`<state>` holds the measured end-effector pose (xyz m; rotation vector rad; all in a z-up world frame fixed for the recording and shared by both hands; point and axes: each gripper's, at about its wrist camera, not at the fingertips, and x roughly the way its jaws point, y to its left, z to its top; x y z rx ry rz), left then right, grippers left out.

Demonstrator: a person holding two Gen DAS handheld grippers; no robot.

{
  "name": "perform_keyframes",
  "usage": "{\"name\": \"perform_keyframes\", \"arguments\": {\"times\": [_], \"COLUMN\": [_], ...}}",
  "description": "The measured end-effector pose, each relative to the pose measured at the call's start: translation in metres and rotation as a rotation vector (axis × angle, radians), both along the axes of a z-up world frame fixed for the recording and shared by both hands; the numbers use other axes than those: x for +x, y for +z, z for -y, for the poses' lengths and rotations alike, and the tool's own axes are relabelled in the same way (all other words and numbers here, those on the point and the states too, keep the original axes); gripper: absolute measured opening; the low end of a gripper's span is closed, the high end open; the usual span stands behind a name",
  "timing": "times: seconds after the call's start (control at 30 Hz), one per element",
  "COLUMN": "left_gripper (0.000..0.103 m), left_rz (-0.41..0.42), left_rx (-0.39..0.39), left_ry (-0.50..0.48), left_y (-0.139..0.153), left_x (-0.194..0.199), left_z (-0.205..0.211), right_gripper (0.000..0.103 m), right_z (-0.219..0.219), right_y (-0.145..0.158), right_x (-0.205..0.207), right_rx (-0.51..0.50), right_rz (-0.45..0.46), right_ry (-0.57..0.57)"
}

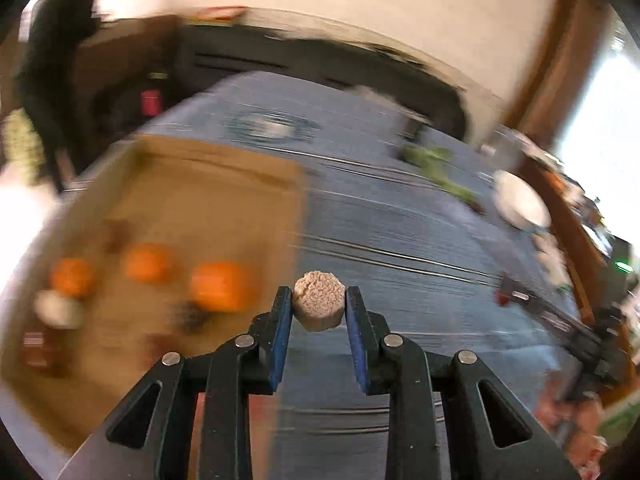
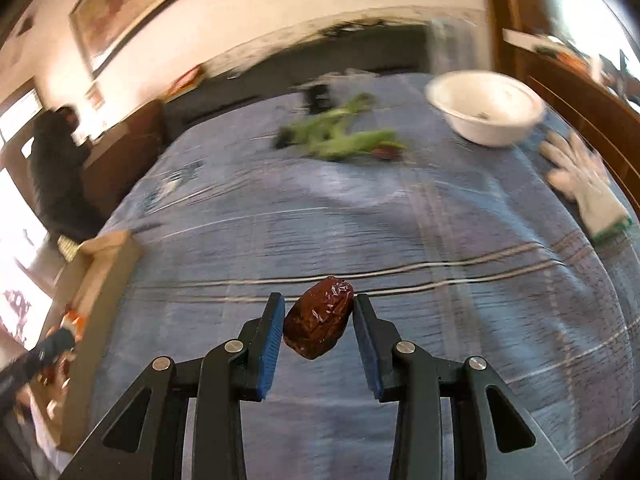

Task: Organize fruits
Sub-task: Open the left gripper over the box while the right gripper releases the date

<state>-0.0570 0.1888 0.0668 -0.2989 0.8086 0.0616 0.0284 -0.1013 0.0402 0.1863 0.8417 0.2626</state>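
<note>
Bed under a blue striped bedspread (image 2: 360, 208), cream walls, framed picture (image 2: 132, 12) above. Left gripper (image 1: 319, 304): fingers clamp a pale, crumbly round piece (image 1: 319, 302) over the spread, beside a cardboard tray (image 1: 200, 184) holding three oranges (image 1: 220, 286). Right gripper (image 2: 319, 316): fingers pinch a wrinkled brown date (image 2: 319, 318). Beyond lie green leaves (image 2: 340, 136), a white bowl (image 2: 486, 106), a white glove (image 2: 584, 176). Views blurred.
</note>
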Motion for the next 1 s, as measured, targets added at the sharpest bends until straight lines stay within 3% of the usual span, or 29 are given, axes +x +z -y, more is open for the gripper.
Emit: {"name": "perform_keyframes", "arguments": {"times": [0.07,0.27,0.53,0.73,0.83,1.0], "left_gripper": [0.026,0.026,0.026,0.028,0.038,0.051], "left_rz": [-0.013,-0.068,-0.112,-0.083,-0.063,-0.024], "left_rx": [0.013,0.033,-0.016,-0.088,-0.116,-0.119], "left_ry": [0.083,0.197,0.21,0.221,0.23,0.249], "left_y": [-0.001,-0.014,-0.036,-0.036,-0.031,-0.016], "left_x": [-0.012,-0.029,-0.039,-0.046,-0.051,-0.061], "left_z": [-0.034,-0.087,-0.114,-0.125,-0.13,-0.133], "right_gripper": [0.038,0.039,0.039,0.04,0.04,0.041], "right_z": [-0.029,-0.123,-0.231,-0.264,-0.272,-0.275], "right_y": [0.013,0.034,0.02,0.003,-0.002,0.0], "right_x": [-0.012,-0.042,-0.085,-0.105,-0.108,-0.113], "right_rx": [0.005,0.026,0.006,-0.093,-0.155,-0.177], "right_rz": [0.013,0.016,-0.016,0.004,0.045,0.064], "right_ry": [0.074,0.324,0.591,0.653,0.649,0.663]}}
